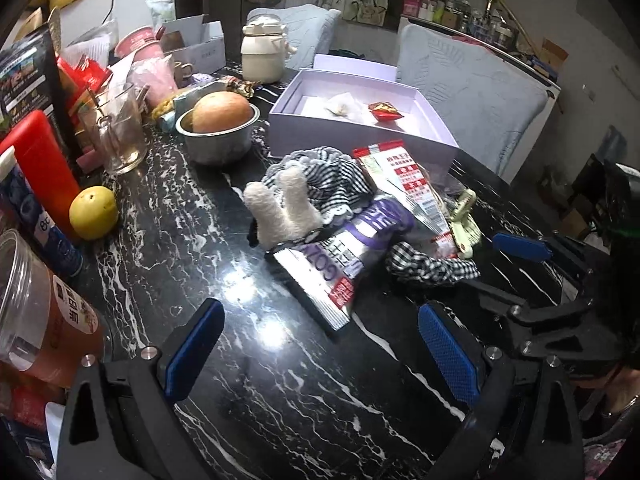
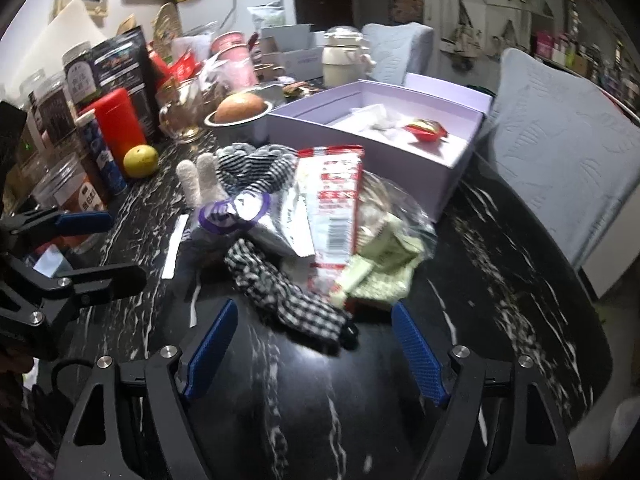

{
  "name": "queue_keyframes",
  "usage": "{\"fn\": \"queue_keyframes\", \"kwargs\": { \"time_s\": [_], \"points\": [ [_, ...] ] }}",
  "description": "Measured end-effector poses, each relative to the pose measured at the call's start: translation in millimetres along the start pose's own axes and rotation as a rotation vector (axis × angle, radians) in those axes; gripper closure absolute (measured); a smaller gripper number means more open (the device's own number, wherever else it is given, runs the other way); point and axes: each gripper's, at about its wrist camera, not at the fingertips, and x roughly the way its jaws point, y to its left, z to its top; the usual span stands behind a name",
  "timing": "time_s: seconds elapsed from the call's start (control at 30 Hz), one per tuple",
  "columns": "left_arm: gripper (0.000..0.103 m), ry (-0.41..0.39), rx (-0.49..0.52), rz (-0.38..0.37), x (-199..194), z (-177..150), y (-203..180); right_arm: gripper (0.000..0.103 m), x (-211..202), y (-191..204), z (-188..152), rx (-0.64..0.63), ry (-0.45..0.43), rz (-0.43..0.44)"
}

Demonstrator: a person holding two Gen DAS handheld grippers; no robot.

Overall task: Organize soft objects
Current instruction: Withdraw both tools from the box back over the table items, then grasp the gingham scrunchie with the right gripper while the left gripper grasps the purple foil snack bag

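A heap lies mid-table: a white plush toy point(image 1: 280, 208) with two ears, a black-and-white checked cloth point(image 1: 332, 184), a purple and silver packet point(image 1: 340, 256), a red and white packet point(image 1: 408, 184) and a pale green item point(image 1: 464, 216). Behind it stands an open lavender box point(image 1: 360, 128) holding a red wrapper and a clear bag. My left gripper point(image 1: 320, 344) is open over bare marble, short of the purple packet. My right gripper point(image 2: 316, 352) is open too, and the checked cloth's loose end point(image 2: 288, 300) lies just ahead of its fingertips, untouched. The plush toy point(image 2: 196, 180) is farther back on the left.
Along the left edge stand a steel bowl with an orange fruit point(image 1: 216, 136), a glass mug point(image 1: 120, 136), a yellow fruit point(image 1: 94, 212), a red bottle point(image 1: 44, 164) and a clear jar point(image 1: 36, 312). A cream kettle point(image 1: 262, 52) and a covered chair point(image 1: 472, 92) stand behind.
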Motion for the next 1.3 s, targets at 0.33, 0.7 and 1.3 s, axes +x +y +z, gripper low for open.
{"fn": "queue_keyframes", "kwargs": {
  "time_s": [0.33, 0.7, 1.3],
  "points": [
    [0.004, -0.012, 0.023, 0.025, 6, 10, 3, 0.050, 20, 16, 8, -0.128, 0.032, 0.060],
    [0.004, -0.033, 0.018, -0.049, 14, 24, -4, 0.074, 27, 20, 5, -0.167, 0.087, 0.082],
    [0.028, 0.016, 0.137, -0.055, 63, 35, -45, 0.077, -12, -32, -29, 0.057, 0.130, 0.114]
  ]
}}
